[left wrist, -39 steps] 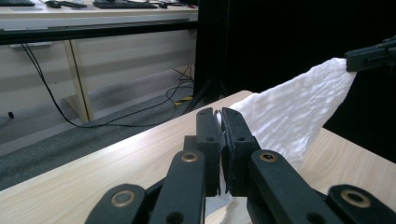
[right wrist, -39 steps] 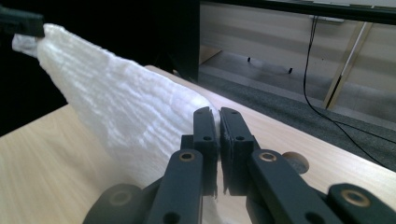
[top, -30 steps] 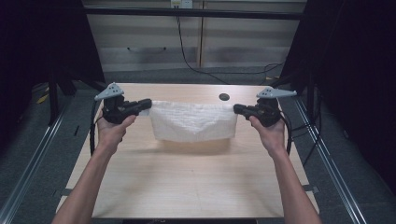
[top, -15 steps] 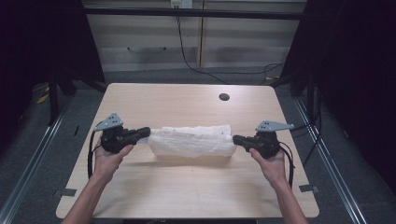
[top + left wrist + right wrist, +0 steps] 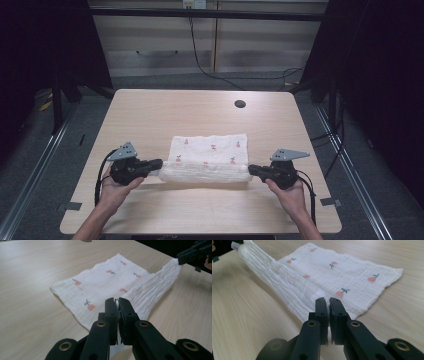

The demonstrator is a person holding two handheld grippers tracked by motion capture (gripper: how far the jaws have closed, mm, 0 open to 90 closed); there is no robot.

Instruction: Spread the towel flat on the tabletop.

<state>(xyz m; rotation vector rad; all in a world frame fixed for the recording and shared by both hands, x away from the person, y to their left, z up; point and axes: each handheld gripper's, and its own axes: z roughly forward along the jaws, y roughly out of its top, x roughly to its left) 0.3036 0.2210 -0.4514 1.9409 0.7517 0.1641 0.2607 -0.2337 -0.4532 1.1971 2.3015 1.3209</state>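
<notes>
Muslin cloth (image 5: 210,150) with red cherry print lies mid-desk (image 5: 165,110), far part flat, near edge lifted. Left tongs (image 5: 159,164) clamp its near left corner; right tongs (image 5: 251,169) clamp its near right corner, edge stretched between them.

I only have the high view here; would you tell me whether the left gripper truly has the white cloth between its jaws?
Observer: Yes. In the left gripper view the left gripper has its jaws shut on a corner of the cloth.
Operator: Thank you. And the other end?
Observer: In the right gripper view the right gripper is shut on the opposite corner the same way.
Operator: What are the small marks on the cloth?
Observer: Up close they are pinkish-red fruits with green stems.
</notes>
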